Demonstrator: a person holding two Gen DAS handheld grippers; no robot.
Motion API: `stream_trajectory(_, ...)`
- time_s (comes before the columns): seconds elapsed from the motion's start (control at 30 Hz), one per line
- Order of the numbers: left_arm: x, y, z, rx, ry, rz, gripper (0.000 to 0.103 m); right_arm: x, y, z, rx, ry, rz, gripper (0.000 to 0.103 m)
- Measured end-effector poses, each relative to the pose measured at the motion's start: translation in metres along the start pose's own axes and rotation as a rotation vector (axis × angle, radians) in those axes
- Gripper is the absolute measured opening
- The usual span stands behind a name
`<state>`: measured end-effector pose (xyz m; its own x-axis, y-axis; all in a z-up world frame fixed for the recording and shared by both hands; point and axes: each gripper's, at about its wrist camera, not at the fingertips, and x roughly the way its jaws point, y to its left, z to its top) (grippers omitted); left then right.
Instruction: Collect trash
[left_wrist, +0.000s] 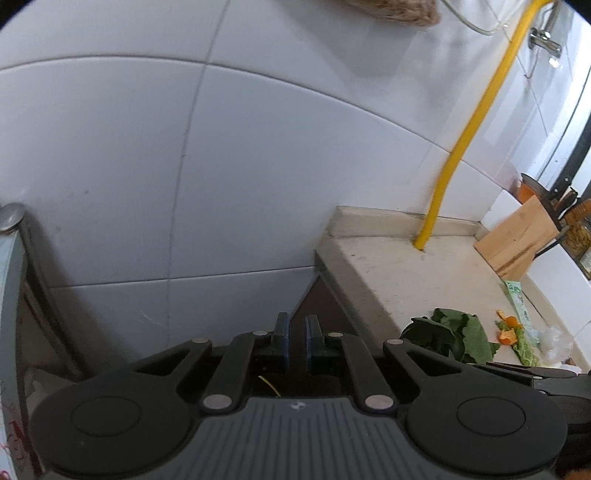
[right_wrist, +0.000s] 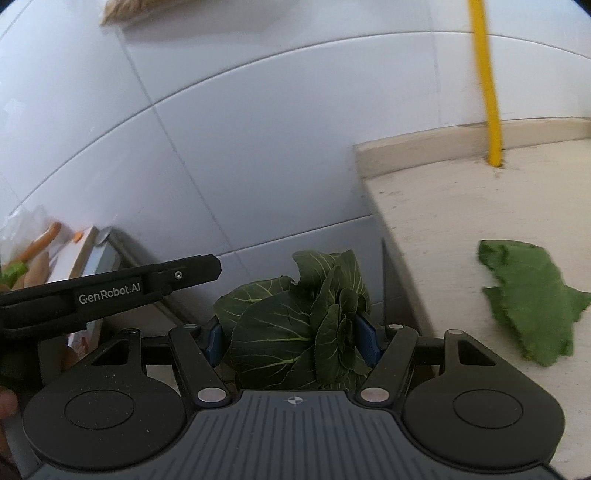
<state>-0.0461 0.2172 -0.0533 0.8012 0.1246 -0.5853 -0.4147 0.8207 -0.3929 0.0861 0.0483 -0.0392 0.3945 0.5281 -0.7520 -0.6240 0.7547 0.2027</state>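
**Carrying a bunch of cabbage leaves off the counter**

The right gripper (right_wrist: 291, 338) is clamping a bunch of dark green cabbage leaves (right_wrist: 295, 321) between its blue pads, holding it out past the counter's edge, in front of the white tiled wall (right_wrist: 221, 166). The leaves are crinkled, pale-veined and floppy, so the squeeze is best kept steady and the bunch level until it is over a bin; no bin is showing. The left gripper (left_wrist: 297, 341) is nearly shut with nothing between its pads. A flat torn leaf (right_wrist: 528, 299) is lying on the speckled beige counter (right_wrist: 443, 206), and orange peel (left_wrist: 508, 330) and a crumpled wrapper (left_wrist: 519, 302) are waiting beyond it, near the yellow pipe (left_wrist: 476, 122).
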Motion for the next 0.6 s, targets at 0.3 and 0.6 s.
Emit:
stream_trajectory(0.3,0.011,0.022,-0.004,-0.028,0.041,0.024,0.004,0.021,0.008,-0.003,0.008,0.039,-0.023,0.072)
stream_trajectory(0.6,0.03,0.027,-0.005,-0.044,0.117,0.035,0.004,0.043,0.002,-0.004,0.033,0.07,-0.068,0.072)
